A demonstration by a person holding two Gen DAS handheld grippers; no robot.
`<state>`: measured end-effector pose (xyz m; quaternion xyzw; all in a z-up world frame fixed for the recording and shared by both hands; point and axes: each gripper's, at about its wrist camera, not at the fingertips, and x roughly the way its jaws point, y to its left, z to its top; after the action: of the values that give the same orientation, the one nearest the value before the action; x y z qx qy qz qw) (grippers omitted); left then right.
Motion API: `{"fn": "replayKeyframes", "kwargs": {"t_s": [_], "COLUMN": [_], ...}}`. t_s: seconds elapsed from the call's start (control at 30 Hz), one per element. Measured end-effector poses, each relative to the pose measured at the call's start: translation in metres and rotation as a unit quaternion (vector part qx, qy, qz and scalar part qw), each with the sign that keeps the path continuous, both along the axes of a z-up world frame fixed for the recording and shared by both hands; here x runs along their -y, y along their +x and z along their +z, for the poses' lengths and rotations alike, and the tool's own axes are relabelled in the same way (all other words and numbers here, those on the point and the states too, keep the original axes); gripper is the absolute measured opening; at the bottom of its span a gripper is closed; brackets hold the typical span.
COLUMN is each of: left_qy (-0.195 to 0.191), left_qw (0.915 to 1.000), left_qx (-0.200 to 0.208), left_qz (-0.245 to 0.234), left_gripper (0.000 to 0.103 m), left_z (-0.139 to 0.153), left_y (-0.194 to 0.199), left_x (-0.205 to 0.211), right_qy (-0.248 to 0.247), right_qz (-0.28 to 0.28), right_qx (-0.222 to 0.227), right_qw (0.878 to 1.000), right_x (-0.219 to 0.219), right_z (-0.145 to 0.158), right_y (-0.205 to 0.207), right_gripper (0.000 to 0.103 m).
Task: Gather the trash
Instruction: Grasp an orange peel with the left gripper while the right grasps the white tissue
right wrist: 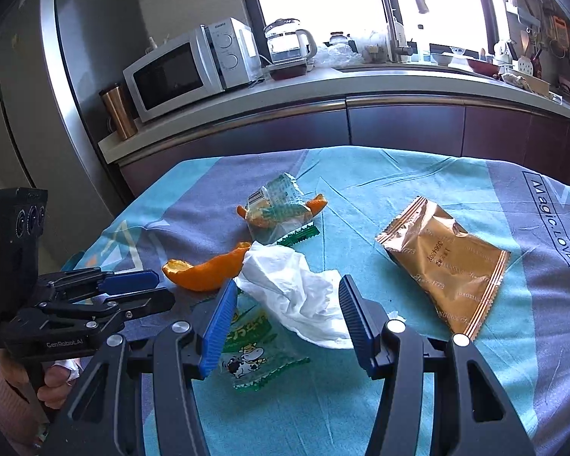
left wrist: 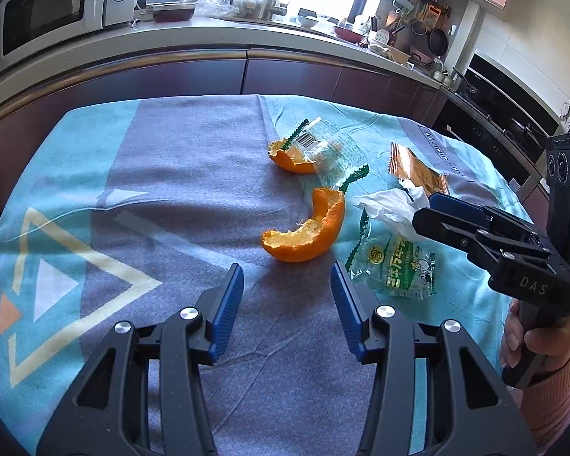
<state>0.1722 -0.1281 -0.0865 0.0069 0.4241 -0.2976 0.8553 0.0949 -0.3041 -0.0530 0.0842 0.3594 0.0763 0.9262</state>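
Trash lies on a blue and grey tablecloth [left wrist: 178,174]. A curved orange peel [left wrist: 307,231] sits just ahead of my left gripper [left wrist: 287,271], which is open and holds nothing. A second peel [left wrist: 290,161] lies farther back under a clear wrapper [left wrist: 325,148]. My right gripper [right wrist: 287,285] is open over a crumpled white tissue [right wrist: 292,292], its pads apart from it. Half under the tissue lies a green cow-print wrapper [right wrist: 250,357]. A gold snack bag [right wrist: 448,262] rests to the right. Each gripper shows in the other's view: right gripper [left wrist: 425,209], left gripper [right wrist: 163,288].
Behind the table runs a kitchen counter [right wrist: 323,87] with a microwave [right wrist: 186,68], a glass kettle [right wrist: 288,41], a faucet [right wrist: 395,15] and a copper cup [right wrist: 117,110]. A tall fridge [right wrist: 38,95] stands at the left. Hands in pink sleeves [left wrist: 551,391] hold the grippers.
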Motion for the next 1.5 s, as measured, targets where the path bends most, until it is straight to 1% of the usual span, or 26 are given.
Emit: {"fn": "replayKeyframes", "kwargs": {"t_s": [0.23,0.27,0.33,0.4,0.5,0.63,0.7,0.77,0.87,1.0,1.5], "left_qy": [-0.001,-0.002,-0.002,0.0,-0.002,-0.001,0.004,0.005,-0.001,-0.005,-0.024], "left_qw": [0.9999,0.9999,0.9999,0.9999,0.9999,1.0,0.9999,0.9998,0.9997,0.9995,0.9976], "left_qx": [-0.013,-0.014,-0.015,-0.012,-0.009,0.0,0.008,0.015,0.021,0.029,0.063], "left_qz": [-0.004,-0.004,-0.007,-0.008,-0.007,-0.008,-0.008,-0.008,-0.008,-0.006,0.018], "left_gripper": [0.045,0.041,0.036,0.03,0.028,0.026,0.024,0.023,0.021,0.02,0.018], "left_z": [-0.004,-0.004,-0.005,-0.004,-0.004,-0.001,0.0,0.002,0.005,0.01,0.032], "left_y": [0.011,0.011,0.012,0.011,0.011,0.008,0.005,0.002,-0.002,-0.007,-0.032], "left_x": [0.012,0.013,0.014,0.015,0.016,0.016,0.017,0.017,0.014,0.009,-0.038], "right_qy": [0.001,0.003,0.005,0.007,0.009,0.011,0.011,0.011,0.01,0.012,0.014], "right_qz": [0.006,0.007,0.008,0.007,0.01,0.007,0.005,0.005,0.003,0.0,0.005], "right_qx": [-0.006,-0.007,-0.009,-0.01,-0.011,-0.011,-0.009,-0.009,-0.006,0.003,0.038], "right_qw": [1.0,1.0,1.0,1.0,1.0,1.0,1.0,1.0,1.0,1.0,0.999], "right_x": [0.002,0.002,0.003,0.005,0.006,0.008,0.009,0.01,0.011,0.012,0.003], "right_z": [-0.002,-0.003,-0.004,-0.004,-0.004,-0.004,-0.003,-0.003,-0.001,0.005,0.031], "right_y": [0.006,0.007,0.007,0.008,0.007,0.006,0.004,0.003,0.001,-0.002,-0.017], "right_gripper": [0.053,0.053,0.051,0.046,0.035,0.025,0.018,0.015,0.013,0.012,0.011]}}
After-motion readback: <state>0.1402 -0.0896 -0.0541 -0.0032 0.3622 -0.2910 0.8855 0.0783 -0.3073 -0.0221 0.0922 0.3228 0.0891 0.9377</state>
